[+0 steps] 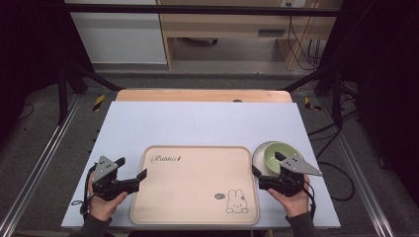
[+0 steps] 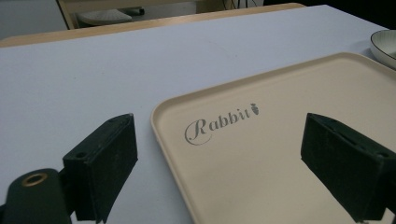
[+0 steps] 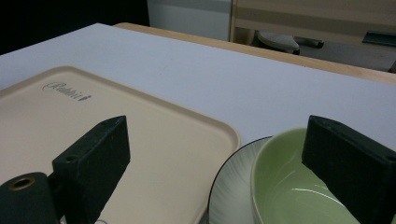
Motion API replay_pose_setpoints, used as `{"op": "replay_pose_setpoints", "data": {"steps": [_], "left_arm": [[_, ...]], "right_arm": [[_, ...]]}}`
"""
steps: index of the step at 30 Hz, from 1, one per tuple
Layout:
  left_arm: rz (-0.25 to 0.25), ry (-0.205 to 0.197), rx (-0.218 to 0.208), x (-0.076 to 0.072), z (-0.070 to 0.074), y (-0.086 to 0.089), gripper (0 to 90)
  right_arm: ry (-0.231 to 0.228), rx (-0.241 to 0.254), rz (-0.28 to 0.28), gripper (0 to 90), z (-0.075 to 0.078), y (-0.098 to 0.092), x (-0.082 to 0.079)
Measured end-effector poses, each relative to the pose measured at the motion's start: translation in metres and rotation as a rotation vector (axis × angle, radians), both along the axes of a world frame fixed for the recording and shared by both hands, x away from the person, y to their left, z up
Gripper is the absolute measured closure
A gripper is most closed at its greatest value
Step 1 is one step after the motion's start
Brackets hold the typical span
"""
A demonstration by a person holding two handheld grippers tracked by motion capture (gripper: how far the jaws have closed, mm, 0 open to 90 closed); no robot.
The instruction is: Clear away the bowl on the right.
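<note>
The high view looks forward and down from above the person's side onto the whole pale blue desk (image 1: 197,123). Each gripper view sits low and close, looking across the desk between its own black jaws. All three share the beige rectangular tray (image 1: 192,190) (image 2: 261,154) (image 3: 154,140) and the green bowl (image 1: 276,157) (image 2: 384,46) (image 3: 285,186).

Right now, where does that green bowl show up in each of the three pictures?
High view: the green bowl sits on a white plate at the right edge of the beige tray, just ahead of the right gripper.
Left gripper view: a sliver of the plate's rim at the far right edge; the bowl itself cannot be made out.
Right gripper view: bottom right, between the open jaws.
Shared landmark: the tray's "Rabbit" lettering.
</note>
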State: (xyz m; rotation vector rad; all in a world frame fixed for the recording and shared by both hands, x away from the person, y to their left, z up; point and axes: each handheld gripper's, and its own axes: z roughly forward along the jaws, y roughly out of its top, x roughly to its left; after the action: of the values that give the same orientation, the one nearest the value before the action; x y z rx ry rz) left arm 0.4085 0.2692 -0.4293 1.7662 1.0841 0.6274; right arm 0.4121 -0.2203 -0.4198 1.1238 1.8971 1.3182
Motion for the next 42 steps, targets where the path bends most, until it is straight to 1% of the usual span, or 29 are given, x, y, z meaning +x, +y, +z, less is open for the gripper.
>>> {"op": "replay_pose_setpoints", "data": {"steps": [11, 15, 16, 27, 29, 34, 42], "left_arm": [[-0.001, 0.001, 0.004, 0.001, -0.001, 0.0, 10.6], [0.001, 0.0, 0.001, 0.001, -0.001, 0.0, 10.6], [0.001, 0.0, 0.001, 0.001, -0.001, 0.0, 10.6], [0.001, -0.001, 0.001, 0.001, -0.001, 0.0, 10.6], [0.002, 0.0, 0.0, 0.001, -0.001, 0.001, 10.6], [-0.002, 0.001, 0.004, 0.002, -0.001, 0.0, 10.6], [-0.002, 0.0, 0.008, 0.002, -0.001, 0.0, 10.6]], "right_arm": [[0.004, -0.004, -0.023, 8.3, 0.005, -0.008, -0.002], [0.014, -0.004, -0.038, 8.2, 0.006, -0.012, -0.003], [0.007, -0.006, -0.039, 8.2, 0.006, -0.013, -0.002], [0.011, 0.003, -0.066, 8.1, 0.011, -0.021, -0.004], [0.003, 0.003, -0.069, 8.1, 0.011, -0.023, -0.004], [0.015, 0.008, -0.086, 8.2, 0.011, -0.027, -0.004], [0.02, 0.008, -0.103, 8.5, 0.011, -0.032, -0.003]]}}
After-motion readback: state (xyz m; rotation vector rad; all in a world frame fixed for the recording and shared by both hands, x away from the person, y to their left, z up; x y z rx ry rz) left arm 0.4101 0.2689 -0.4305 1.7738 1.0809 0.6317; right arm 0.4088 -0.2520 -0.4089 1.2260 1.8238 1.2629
